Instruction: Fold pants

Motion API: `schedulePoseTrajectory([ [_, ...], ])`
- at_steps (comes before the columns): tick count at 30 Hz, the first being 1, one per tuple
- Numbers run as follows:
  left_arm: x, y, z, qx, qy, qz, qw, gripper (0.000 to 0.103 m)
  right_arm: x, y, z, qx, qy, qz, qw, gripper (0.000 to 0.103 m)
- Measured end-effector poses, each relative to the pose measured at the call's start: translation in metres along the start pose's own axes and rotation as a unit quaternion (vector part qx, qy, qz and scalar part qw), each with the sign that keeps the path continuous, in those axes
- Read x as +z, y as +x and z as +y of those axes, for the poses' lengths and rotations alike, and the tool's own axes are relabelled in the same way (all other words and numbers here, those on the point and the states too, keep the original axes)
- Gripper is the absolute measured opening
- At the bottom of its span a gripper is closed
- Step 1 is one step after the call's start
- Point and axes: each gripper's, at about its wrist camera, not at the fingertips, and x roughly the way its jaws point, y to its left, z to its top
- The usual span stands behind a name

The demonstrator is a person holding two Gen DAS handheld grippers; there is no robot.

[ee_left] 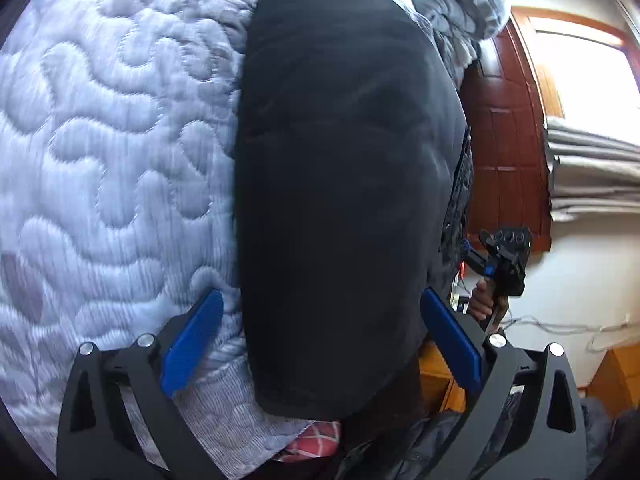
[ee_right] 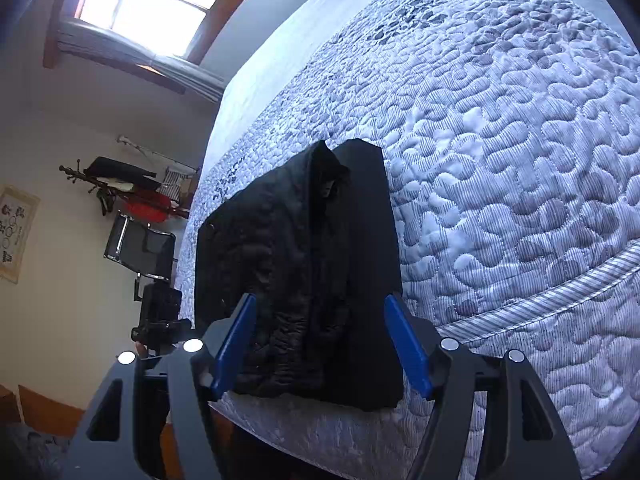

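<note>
The black pants (ee_right: 304,276) lie folded compactly at the mattress (ee_right: 500,168) edge, likely finished. Both the left gripper (ee_left: 320,344) and right gripper (ee_right: 320,344) hover spread wide, holding nothing.

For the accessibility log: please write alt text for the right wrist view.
Black pants, folded into a compact rectangle, lie on a pale quilted mattress near its edge. The right gripper is open before them, blue fingers spread to either side and holding nothing. A window and a chair show at left.
</note>
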Motion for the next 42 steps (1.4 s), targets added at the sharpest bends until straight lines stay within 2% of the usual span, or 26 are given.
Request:
schedulePoseTrajectory([
  [3,0.006,0.003,-0.007,-0.026,0.015,0.004,0.9996,0.099,0.003,0.006,-0.005,0.001,0.006,0.006,1.000,0.068],
  [6,0.009,0.013,-0.010,-0.025,0.023,0.014,0.9993,0.099,0.007,0.012,-0.010,0.005,0.013,0.007,1.000,0.069],
  [12,0.014,0.019,-0.016,-0.044,0.020,0.018,0.9987,0.099,0.013,0.022,-0.020,0.019,0.020,0.016,0.999,0.081],
  [16,0.013,0.009,-0.023,-0.100,0.005,0.012,0.9949,0.099,0.018,0.023,-0.028,0.028,0.020,0.018,0.999,0.082],
  [19,0.013,0.016,-0.025,-0.084,0.011,0.019,0.9962,0.099,0.021,0.025,-0.035,0.040,0.018,0.032,0.999,0.088],
  [24,0.015,0.032,-0.028,-0.075,0.008,0.031,0.9967,0.100,0.020,0.036,-0.046,0.043,0.013,0.063,0.997,0.089],
  [28,0.017,0.041,-0.038,-0.055,0.015,0.041,0.9976,0.100,0.020,0.048,-0.052,0.072,0.010,0.086,0.994,0.091],
  [33,0.016,0.041,-0.037,-0.056,0.008,0.040,0.9976,0.100,0.020,0.061,-0.056,0.112,0.003,0.108,0.988,0.093],
  [42,0.014,0.048,-0.031,-0.048,0.004,0.043,0.9979,0.100,0.018,0.084,-0.040,0.131,-0.032,0.152,0.979,0.095],
])
